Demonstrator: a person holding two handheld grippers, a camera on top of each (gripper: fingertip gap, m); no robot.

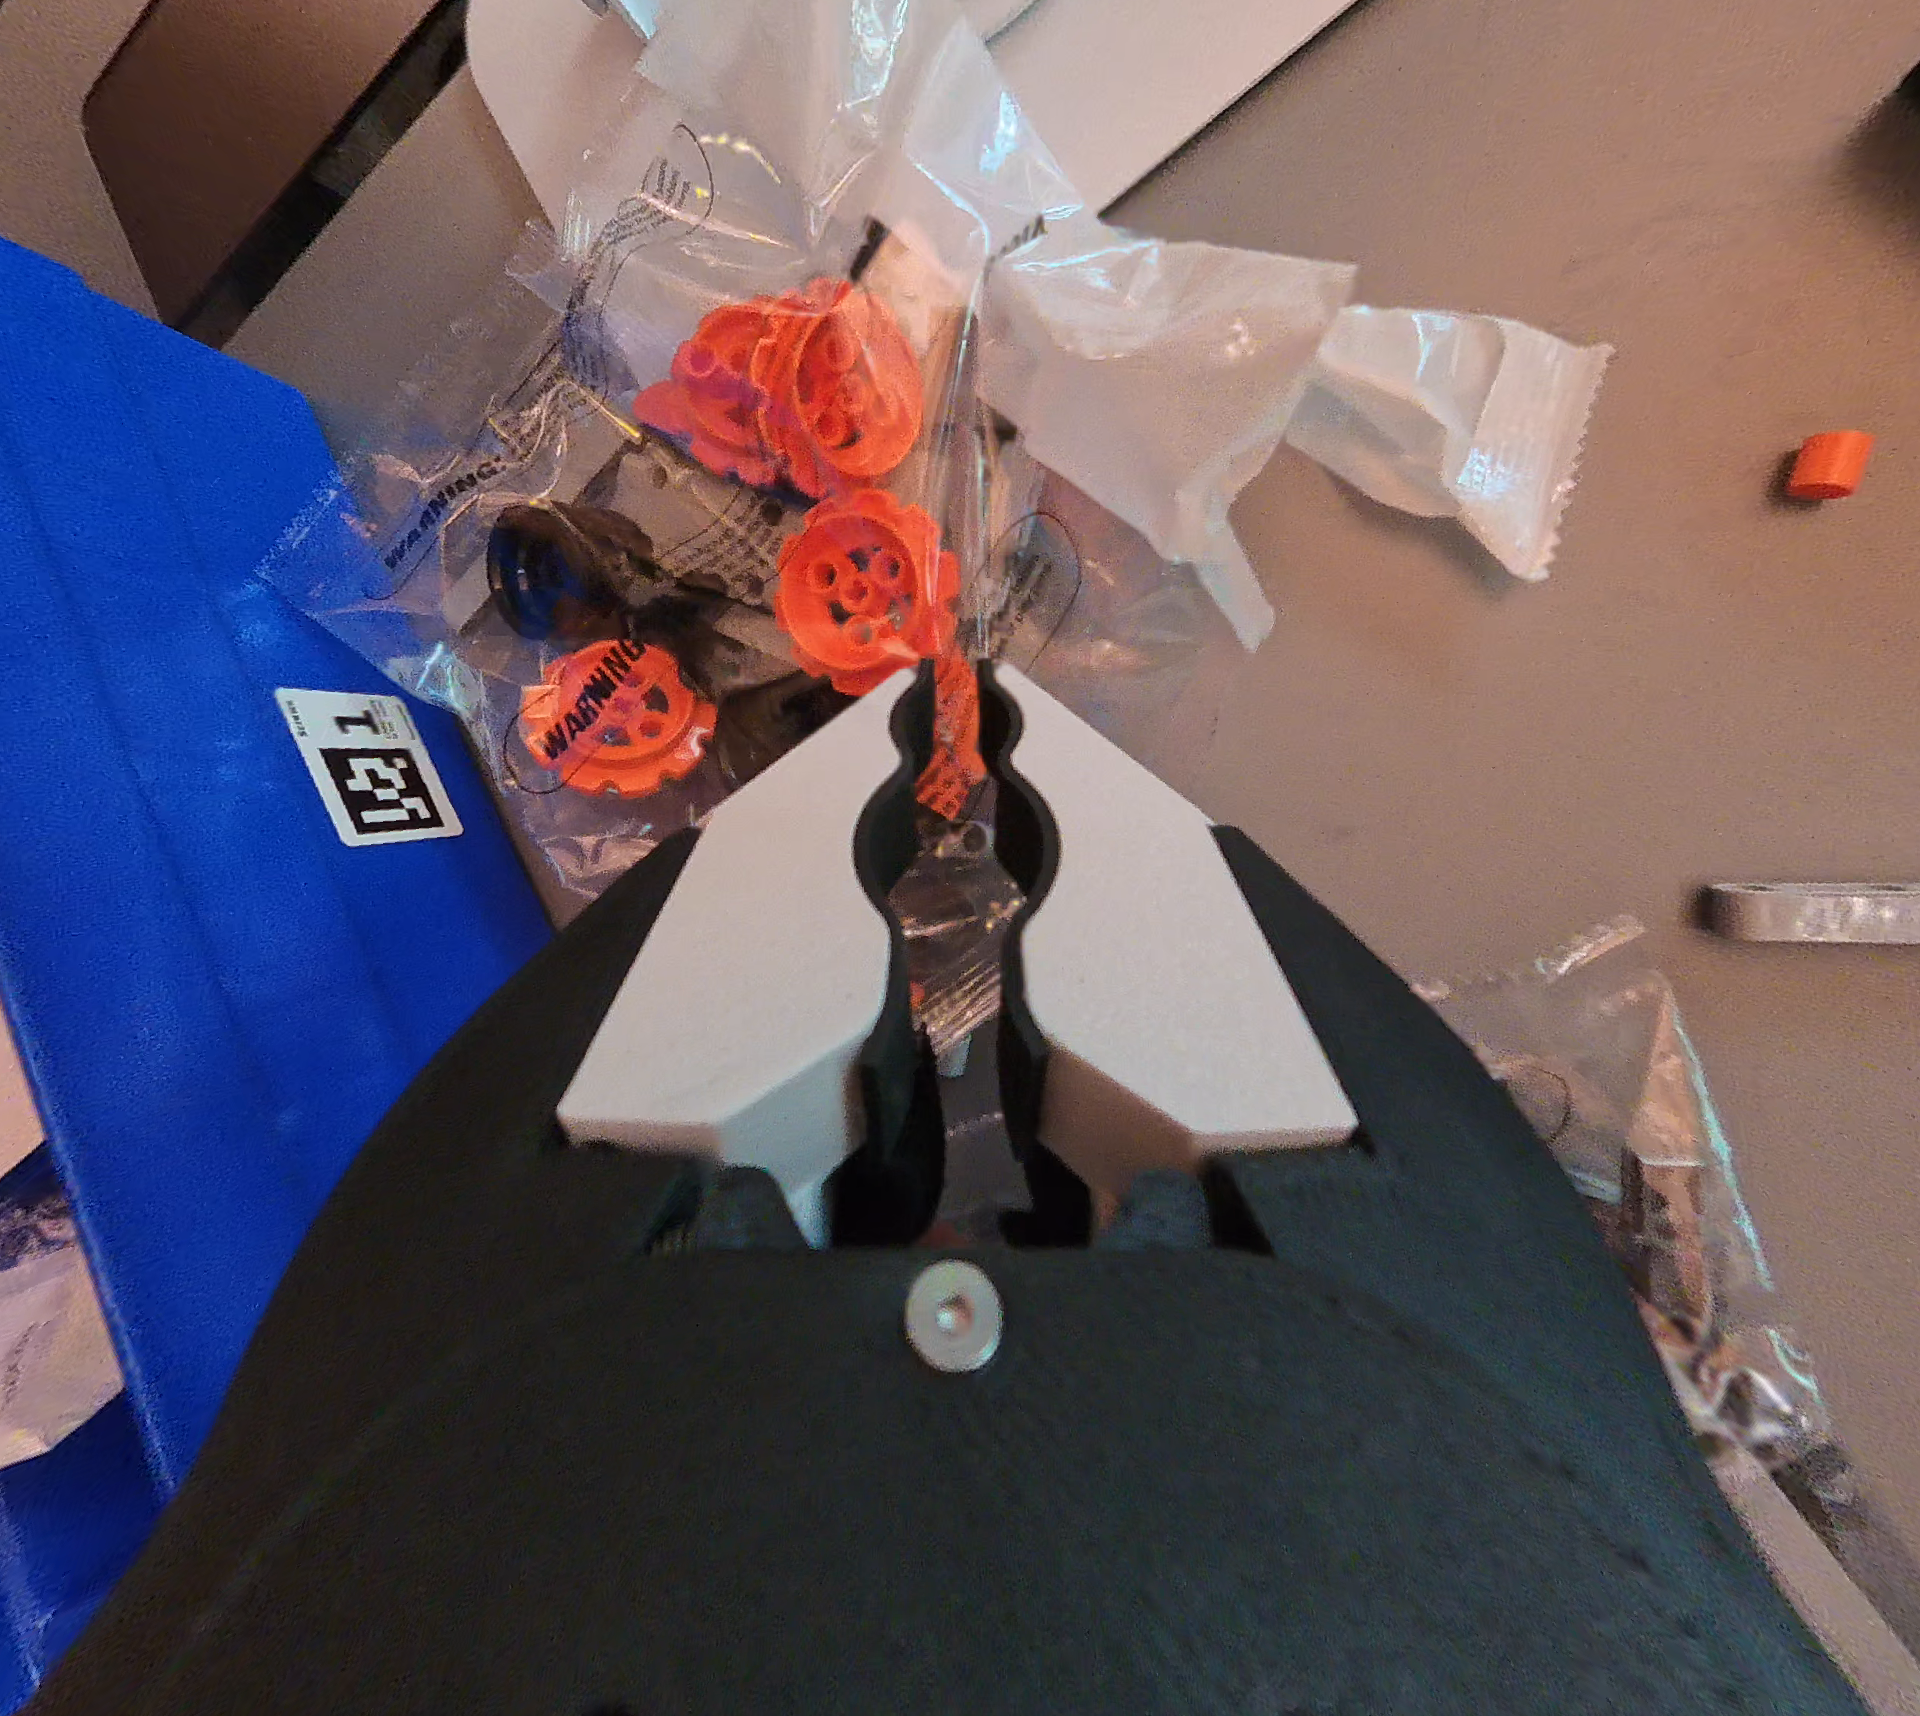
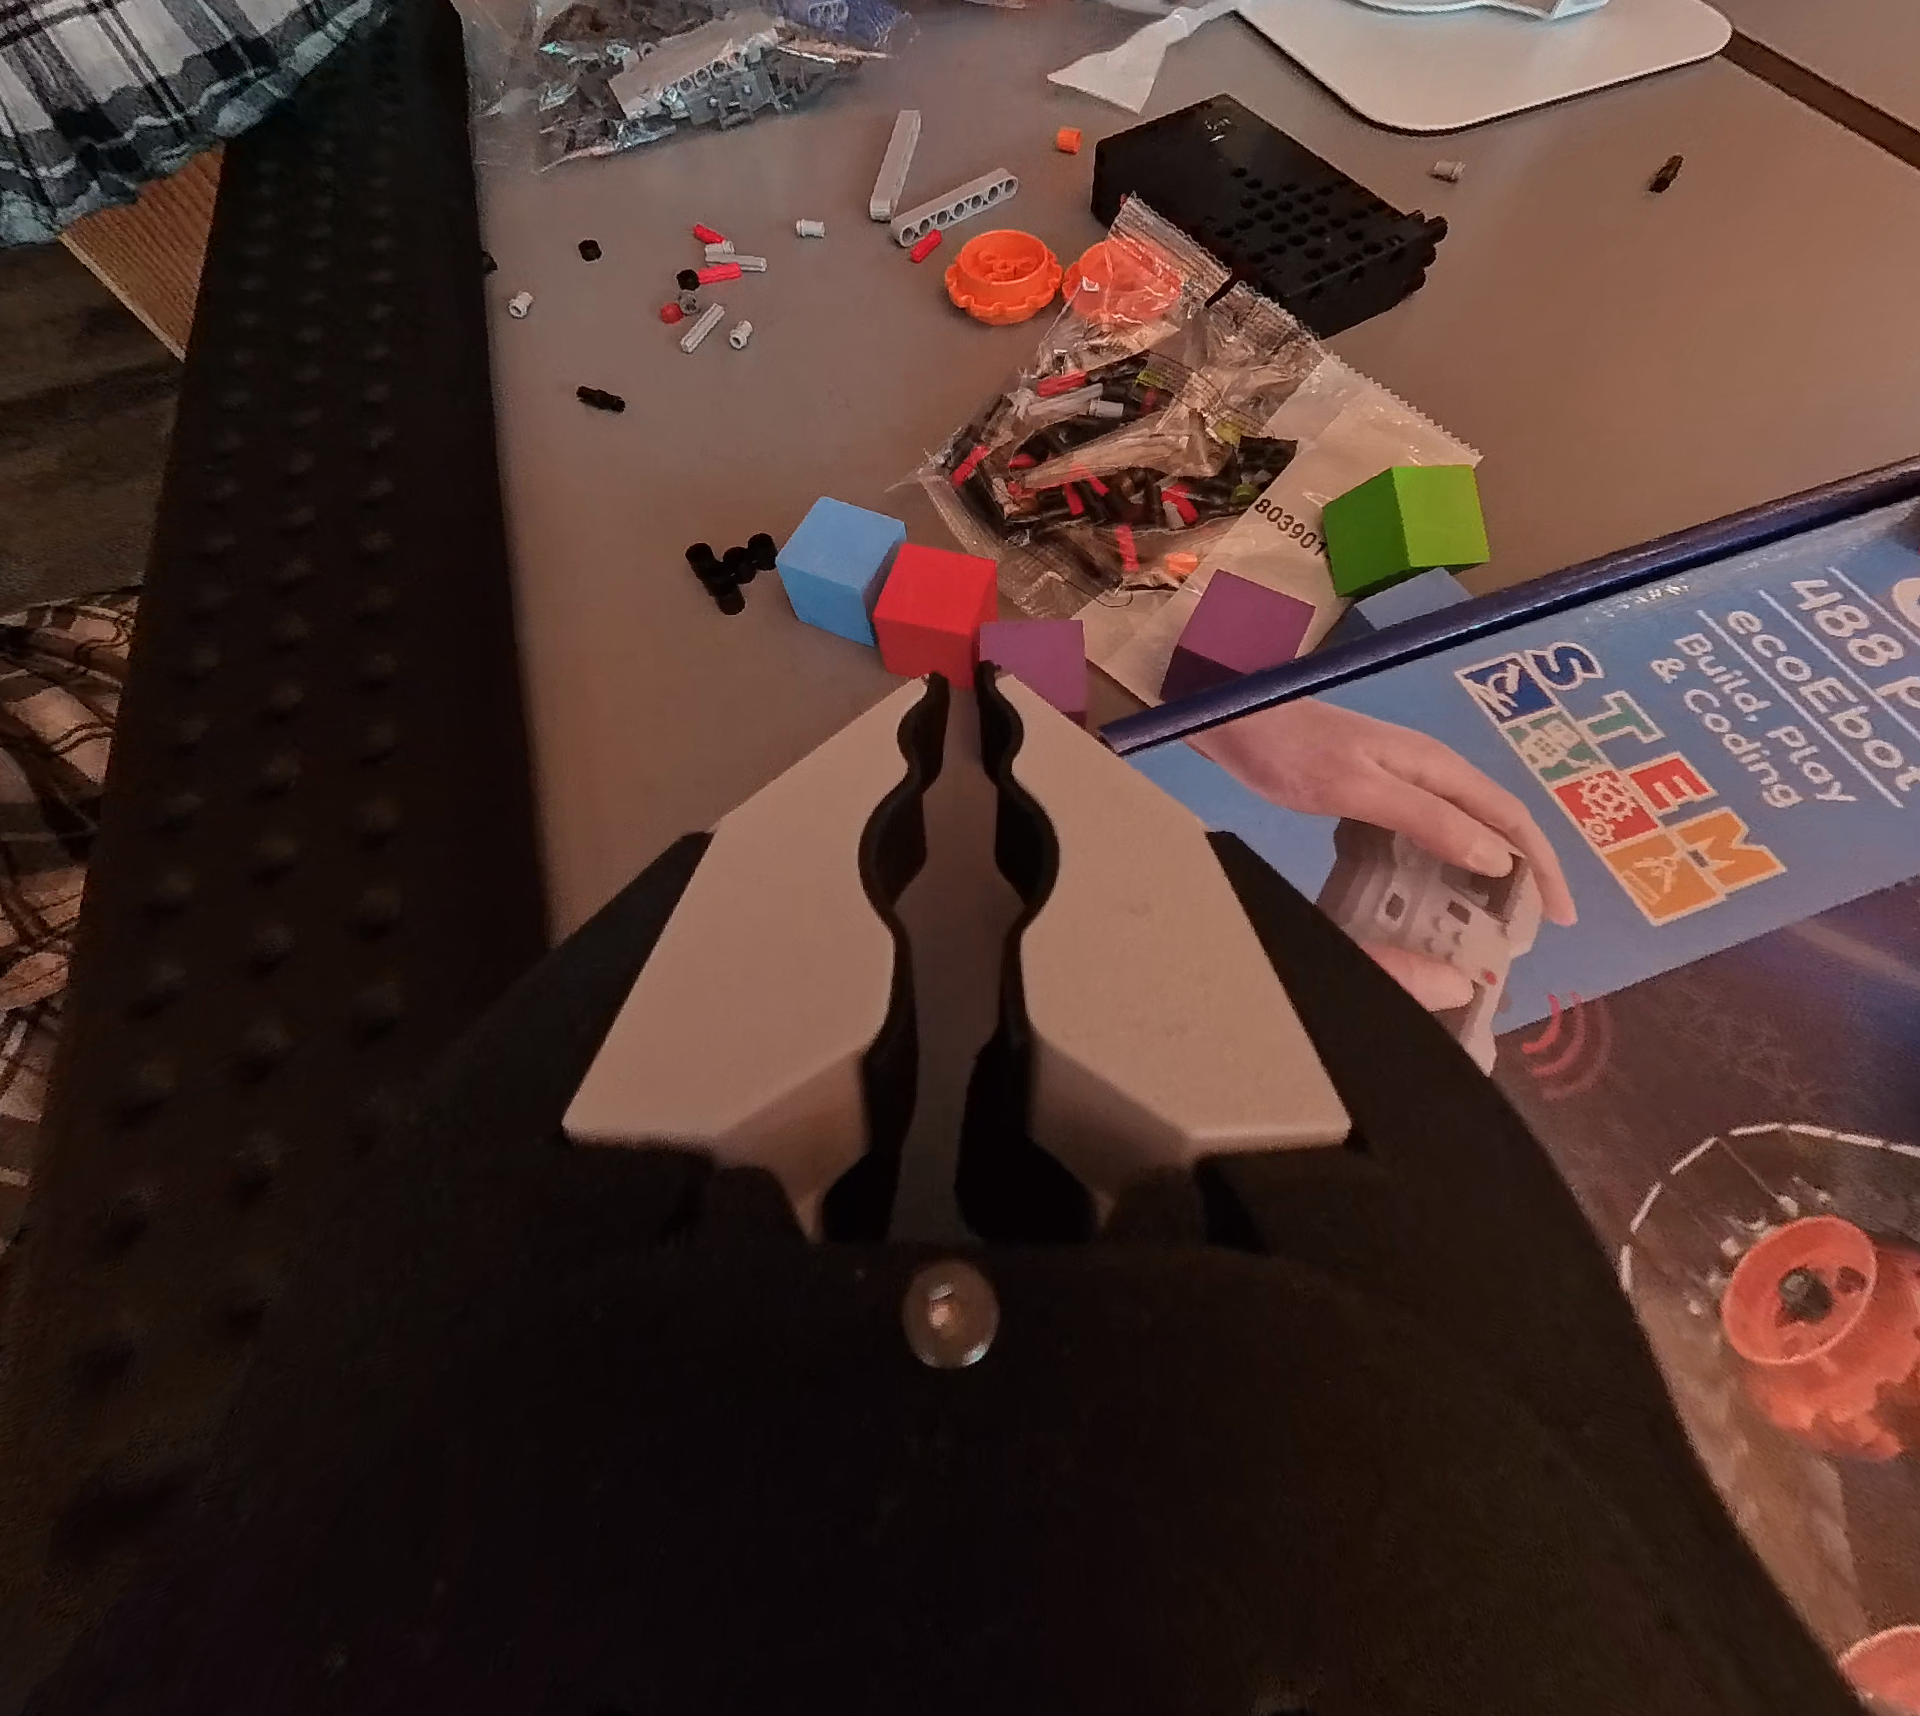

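your left gripper (image 1: 951, 679): pinching bag (image 1: 727, 440), which hangs ahead of it. right gripper (image 2: 961, 679): pressed together, empty, red cube (image 2: 935, 606) just ahead.

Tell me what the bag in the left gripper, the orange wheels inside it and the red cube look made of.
Bag: thin clear plastic film, glossy; it crinkles and glints. Wheels: apparently moulded hard plastic, semi-matte, with crisp holes and teeth. Red cube: matte, evenly coloured, sharp-edged; painted wood or plastic, cannot tell which.

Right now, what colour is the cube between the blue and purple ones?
Red cube; it shows best in the right wrist view.
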